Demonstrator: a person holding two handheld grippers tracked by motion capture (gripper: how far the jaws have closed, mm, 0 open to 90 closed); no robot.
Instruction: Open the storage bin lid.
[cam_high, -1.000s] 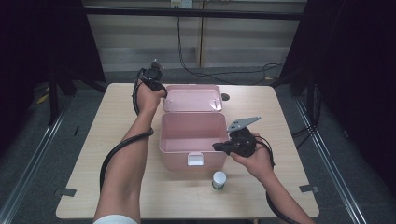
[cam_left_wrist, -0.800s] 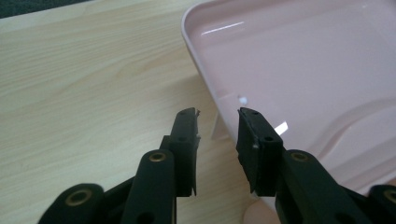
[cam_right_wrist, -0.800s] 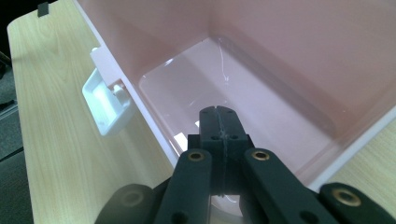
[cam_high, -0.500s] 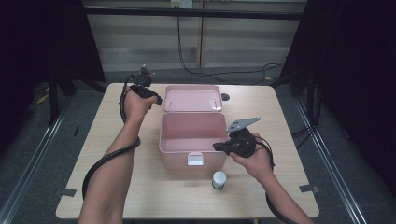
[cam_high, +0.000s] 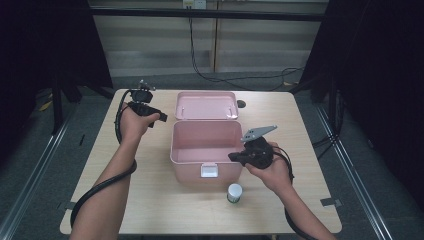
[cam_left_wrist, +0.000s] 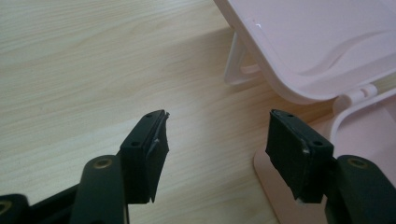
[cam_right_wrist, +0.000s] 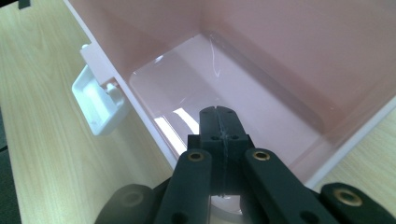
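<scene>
Pink box (cam_high: 205, 150) sat mid-desk, lid (cam_high: 206, 105) flung back; our left gripper (cam_left_wrist: 219, 144) had just been spreading, nothing between its jaws. Right gripper (cam_right_wrist: 218, 122) stayed pressed together against the box's near-right rim. Risk, we figured: a nudge there could shove the box onto the small jar (cam_high: 234, 192) by the near edge.

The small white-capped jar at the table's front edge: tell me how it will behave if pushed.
The jar stands upright, so a low push would probably slide it on the smooth wooden table. A push near its cap might tip it; being round, it would then likely roll.
</scene>
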